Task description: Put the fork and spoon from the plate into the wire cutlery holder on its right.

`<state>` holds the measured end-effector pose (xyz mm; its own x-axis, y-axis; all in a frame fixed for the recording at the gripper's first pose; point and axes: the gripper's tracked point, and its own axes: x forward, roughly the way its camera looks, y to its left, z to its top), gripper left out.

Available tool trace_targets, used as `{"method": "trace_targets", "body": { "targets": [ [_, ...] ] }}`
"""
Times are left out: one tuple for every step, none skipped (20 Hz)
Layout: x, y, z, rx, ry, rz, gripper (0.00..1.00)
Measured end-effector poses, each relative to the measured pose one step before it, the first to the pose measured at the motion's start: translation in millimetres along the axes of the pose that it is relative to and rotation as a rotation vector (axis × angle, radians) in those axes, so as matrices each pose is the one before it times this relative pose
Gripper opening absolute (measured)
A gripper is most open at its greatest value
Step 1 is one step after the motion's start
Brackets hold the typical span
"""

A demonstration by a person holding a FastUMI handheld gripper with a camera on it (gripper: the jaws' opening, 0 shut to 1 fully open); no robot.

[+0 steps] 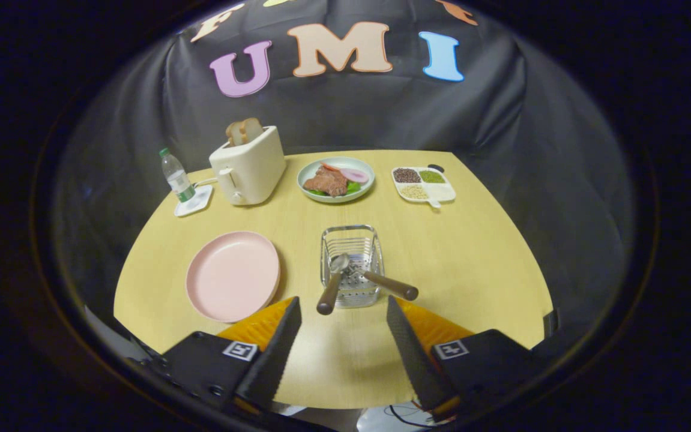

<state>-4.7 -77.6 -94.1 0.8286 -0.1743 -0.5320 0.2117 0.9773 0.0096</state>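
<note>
While the fork and spoon lie crossed in the wire cutlery holder, brown handles jutting over its near rim, the gripper hangs just short of them, fingers spread wide, holding nothing. Left of the holder sits the pink plate.

The round pink plate lies flat and bare, at nine o'clock from the rectangular silver wire cutlery holder. Inside the holder, the wooden-handled metal spoon leans toward seven o'clock, and the wooden-handled metal fork toward four o'clock.
</note>
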Motion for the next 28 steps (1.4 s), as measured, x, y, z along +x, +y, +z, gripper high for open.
{"method": "trace_targets", "body": {
  "targets": [
    [-0.64,0.18,0.28,-0.00165,-0.00719,-0.00283,0.98],
    [-0.73,0.36,0.53,-0.00405,-0.00866,-0.00025,0.98],
    [-0.70,1.65,0.30,-0.00175,-0.00810,0.00083,0.98],
    [-1.12,0.71,0.64,0.00049,-0.00688,0.00226,0.98],
    [-0.80,0.16,1.53,0.00215,-0.00888,0.00003,0.98],
    [-0.80,0.16,1.44,0.00155,-0.00885,-0.00141,0.98],
    [-0.60,0.04,0.95,0.00384,-0.00777,-0.00117,0.98],
    [-1.69,0.71,1.72,0.00687,-0.00832,0.00209,0.98],
    [0.38,2.54,2.29,0.00813,-0.01351,0.00294,0.98],
    [-1.90,4.40,4.33,0.00600,-0.01864,0.01029,0.98],
    [-2.27,5.26,5.06,0.00264,-0.02451,0.00788,0.98],
    [-1.91,4.93,6.23,-0.00152,-0.02982,0.00885,0.97],
    [-2.71,6.37,6.66,-0.00599,-0.03122,0.01030,0.96],
    [-1.83,7.12,7.78,-0.00756,-0.03140,0.01269,0.97],
    [-1.98,7.86,8.44,-0.00819,-0.03357,0.01557,0.97],
    [-3.36,7.73,11.51,-0.00851,-0.04210,0.01544,0.97],
    [-1.15,7.37,12.42,-0.00446,-0.04161,0.01425,0.97],
    [-0.95,6.55,12.07,-0.00030,-0.03972,0.01489,0.97],
    [-1.56,4.25,12.71,0.00500,-0.04063,0.00999,0.97],
    [-0.90,1.59,12.02,0.00794,-0.03658,0.00622,0.97],
    [-1.60,0.98,12.12,0.00398,-0.03256,0.00382,0.96],
    [-1.86,-0.91,12.76,0.00206,-0.03412,-0.00073,0.96],
    [-1.50,-0.95,15.13,0.00024,-0.04114,0.00057,0.96],
    [-2.46,-1.61,15.00,-0.00233,-0.04660,-0.00190,0.96],
    [-1.67,-1.38,13.54,-0.00615,-0.04324,0.00071,0.96],
    [-2.61,-1.83,11.08,-0.01038,-0.03488,-0.00151,0.96],
    [-4.12,-2.09,9.91,-0.01152,-0.03329,-0.00358,0.96],
    [-2.67,-1.83,7.65,-0.00651,-0.02645,-0.00764,0.96]
  ]
}}
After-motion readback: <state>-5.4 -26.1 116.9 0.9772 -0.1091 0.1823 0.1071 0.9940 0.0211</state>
